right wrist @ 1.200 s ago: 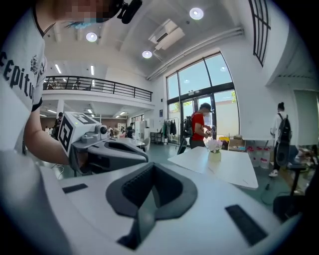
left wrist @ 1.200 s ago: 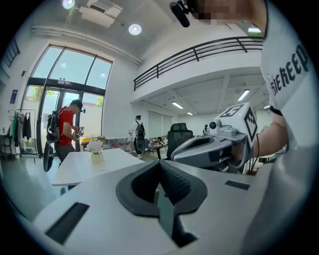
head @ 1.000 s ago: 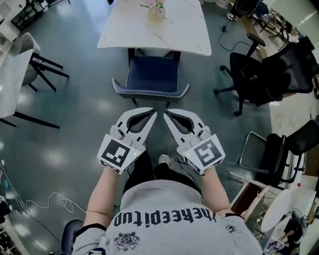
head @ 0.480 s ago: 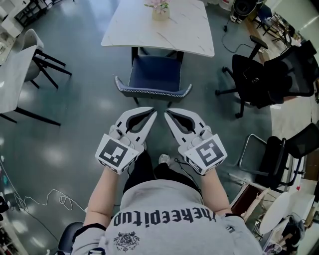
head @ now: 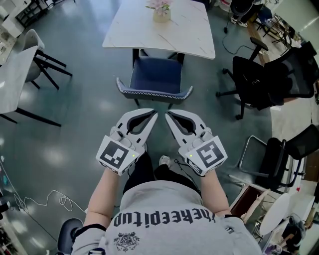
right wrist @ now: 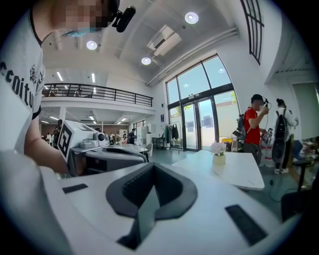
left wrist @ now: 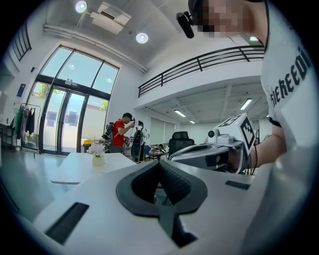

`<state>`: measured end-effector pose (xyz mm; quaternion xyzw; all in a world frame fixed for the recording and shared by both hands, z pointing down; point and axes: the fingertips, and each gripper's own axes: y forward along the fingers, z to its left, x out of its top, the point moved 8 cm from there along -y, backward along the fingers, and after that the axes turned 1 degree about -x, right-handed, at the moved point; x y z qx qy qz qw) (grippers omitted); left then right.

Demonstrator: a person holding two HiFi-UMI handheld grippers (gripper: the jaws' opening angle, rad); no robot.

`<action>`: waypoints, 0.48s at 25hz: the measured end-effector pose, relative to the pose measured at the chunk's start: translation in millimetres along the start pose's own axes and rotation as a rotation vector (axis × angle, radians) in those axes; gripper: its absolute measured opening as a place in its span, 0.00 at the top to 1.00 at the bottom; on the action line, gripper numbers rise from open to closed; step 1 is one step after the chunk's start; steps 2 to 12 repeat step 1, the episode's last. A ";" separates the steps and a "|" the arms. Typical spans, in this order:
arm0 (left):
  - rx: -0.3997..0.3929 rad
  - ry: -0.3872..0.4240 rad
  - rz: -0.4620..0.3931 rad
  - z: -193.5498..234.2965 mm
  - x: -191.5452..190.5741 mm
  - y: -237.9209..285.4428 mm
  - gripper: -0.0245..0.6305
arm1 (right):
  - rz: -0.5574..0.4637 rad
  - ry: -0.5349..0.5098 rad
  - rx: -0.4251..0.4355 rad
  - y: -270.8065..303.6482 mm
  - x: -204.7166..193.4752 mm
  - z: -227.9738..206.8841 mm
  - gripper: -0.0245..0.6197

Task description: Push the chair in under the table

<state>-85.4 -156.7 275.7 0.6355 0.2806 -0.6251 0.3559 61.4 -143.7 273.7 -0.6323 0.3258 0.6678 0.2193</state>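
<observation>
A blue chair (head: 154, 77) with a checked trim stands on the grey floor, its seat partly under the near edge of the white marble table (head: 185, 35). Its curved backrest faces me. My left gripper (head: 153, 114) and right gripper (head: 168, 114) hover side by side just short of the backrest, tips nearly meeting, apart from the chair. Both are shut with nothing between the jaws. A small vase of flowers (head: 161, 9) sits on the table; it also shows as the vase (left wrist: 97, 154) in the left gripper view and the vase (right wrist: 218, 153) in the right gripper view.
Black office chairs (head: 264, 74) stand at the right. Another white table (head: 11, 74) with a grey chair is at the left. A cable (head: 45, 201) lies on the floor at the lower left. People (right wrist: 256, 129) stand beyond the table by the glass doors.
The view has shifted slightly, so the table and chair sit a little lower and further right in the frame. The grippers stay shut and hold nearly the same place.
</observation>
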 end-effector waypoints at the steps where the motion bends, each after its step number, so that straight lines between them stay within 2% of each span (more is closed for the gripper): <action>1: 0.000 -0.001 -0.001 0.4 0.1 -0.1 0.94 | 0.000 0.001 -0.001 0.3 0.2 -0.1 0.95; 12: 0.000 -0.001 -0.001 0.4 0.1 -0.1 0.94 | 0.000 0.001 -0.001 0.3 0.2 -0.1 0.95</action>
